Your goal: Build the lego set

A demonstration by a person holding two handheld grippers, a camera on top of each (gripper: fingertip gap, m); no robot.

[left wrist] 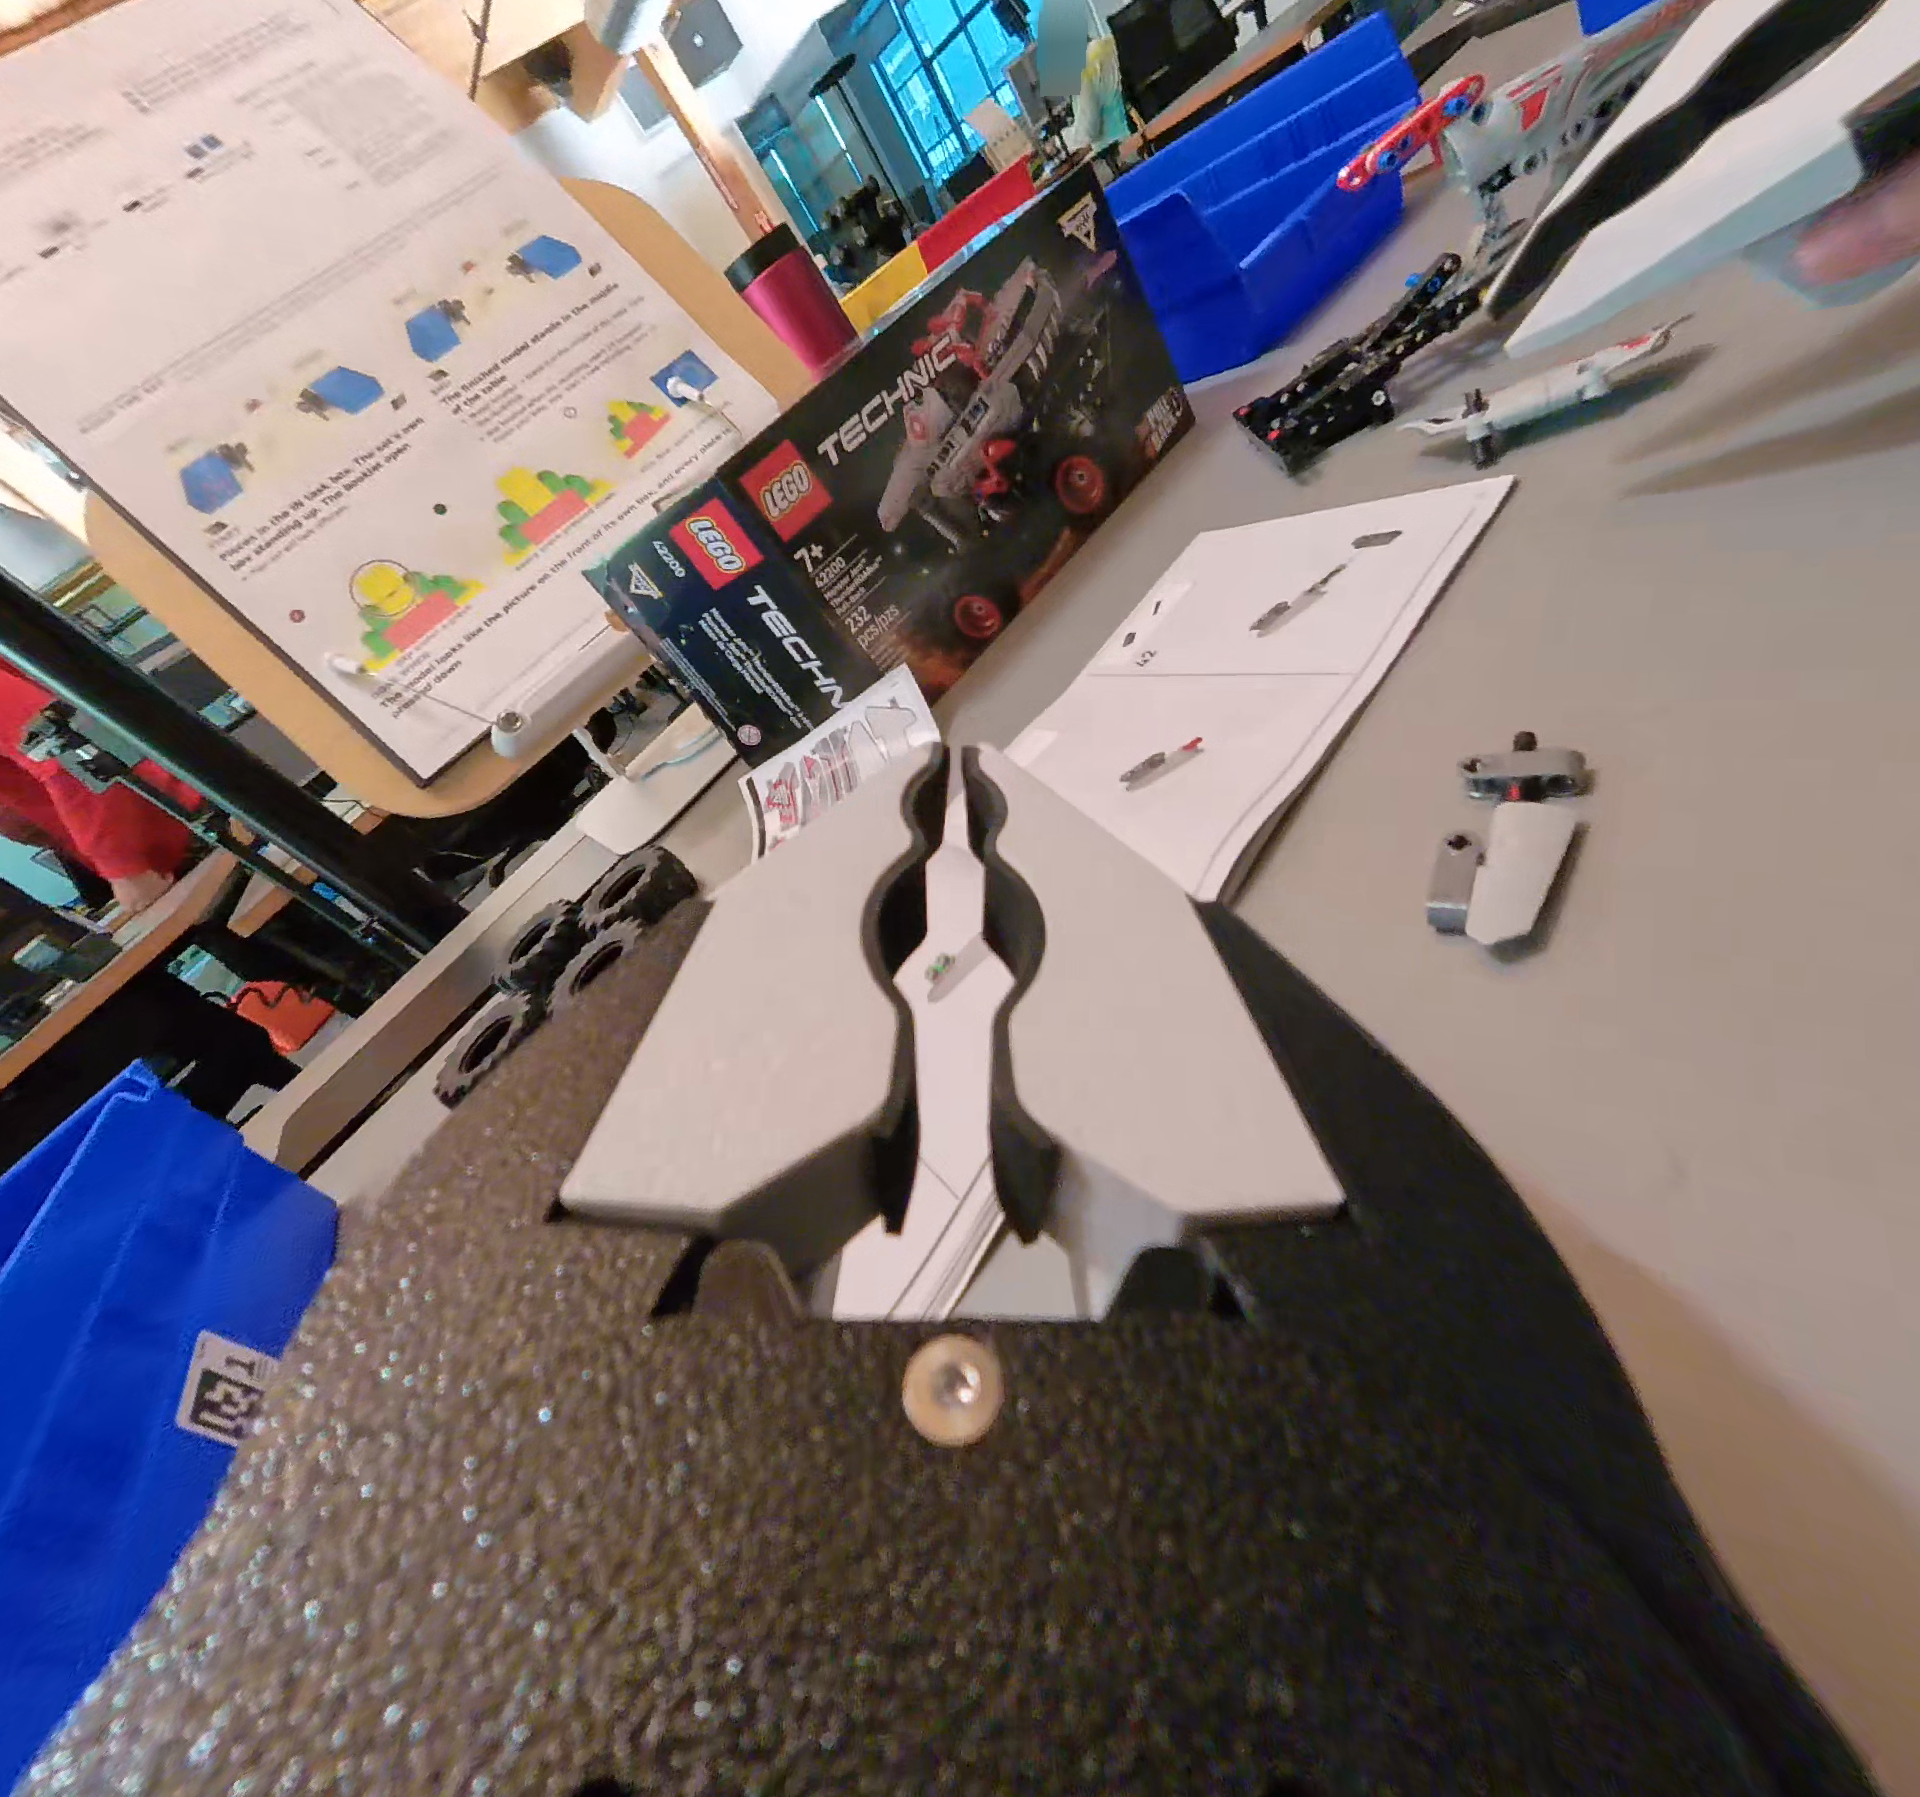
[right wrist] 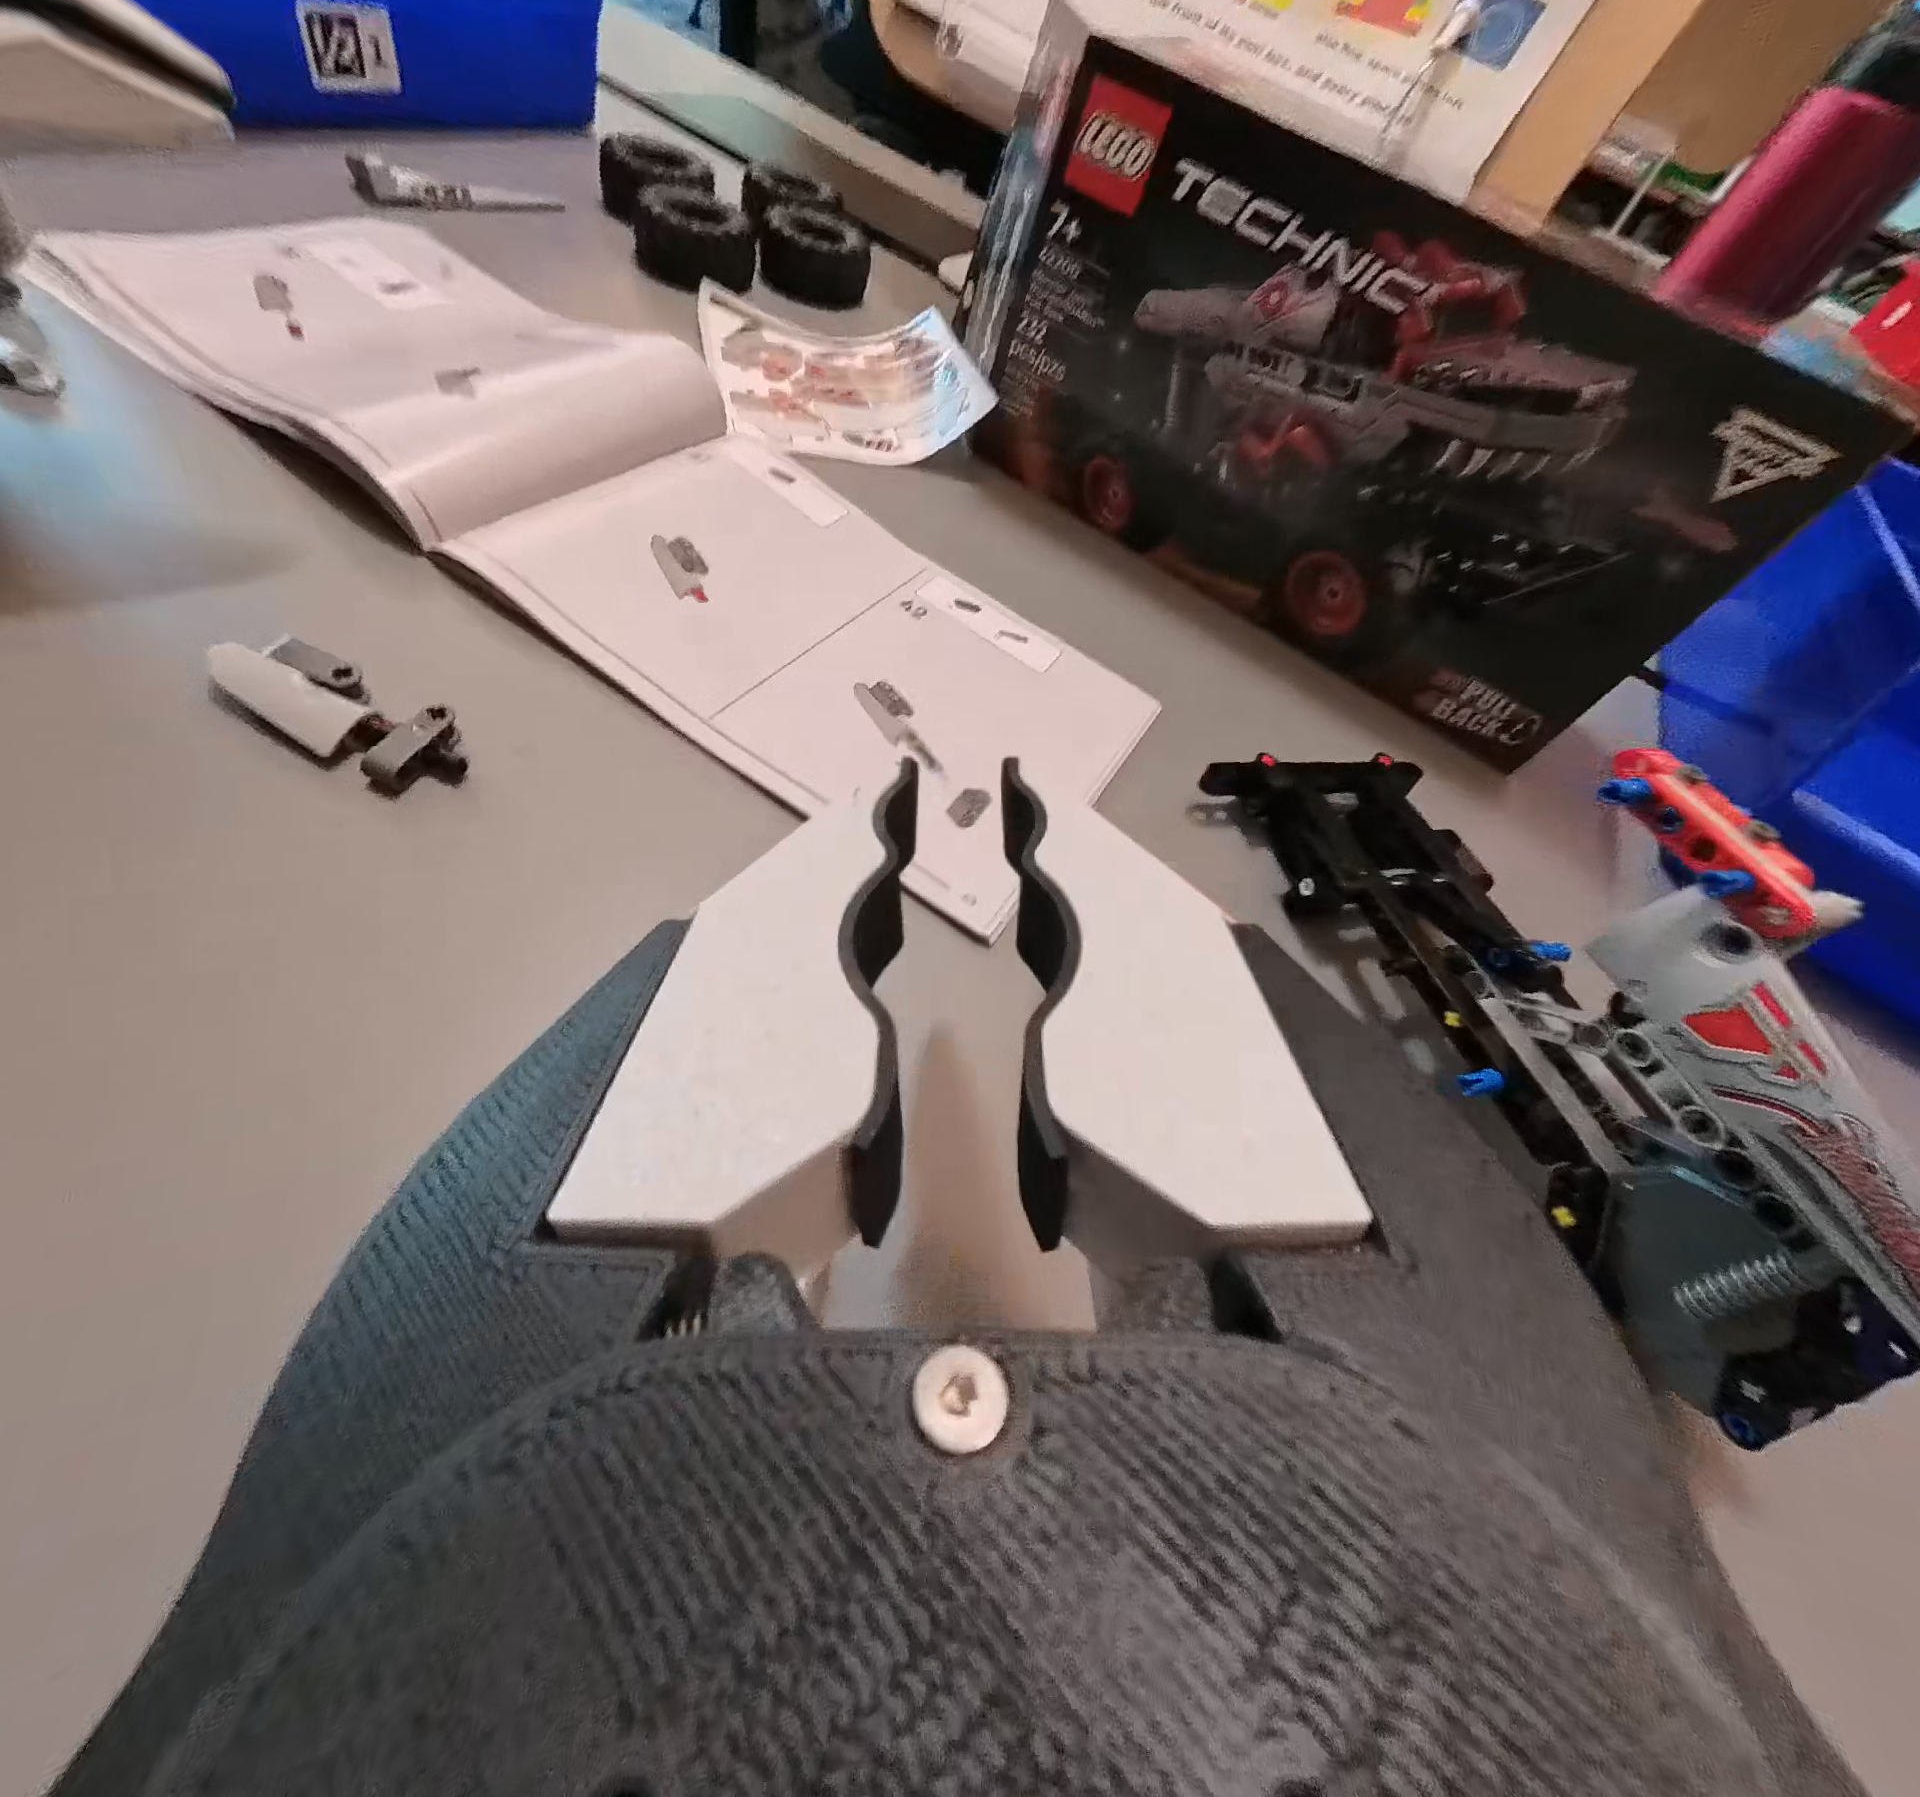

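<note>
Left wrist view: my left claw [left wrist: 958, 760] fills the lower centre, its jaws nearly together at the tips with nothing clamped between them. Beyond its tips lies the open instruction booklet [left wrist: 1278, 667], with the set's box [left wrist: 935, 490] standing at centre. A small grey and white subassembly [left wrist: 1507, 843] rests at right, black tyres [left wrist: 582, 937] at left, and what looks like my other claw, blurred, at upper right. Right wrist view: my right claw [right wrist: 958, 781] sits lower centre, jaws apart and empty, over the booklet's [right wrist: 582, 500] near corner. The partly built truck chassis [right wrist: 1507, 999] lies at right on the grey table [right wrist: 208, 968].
</note>
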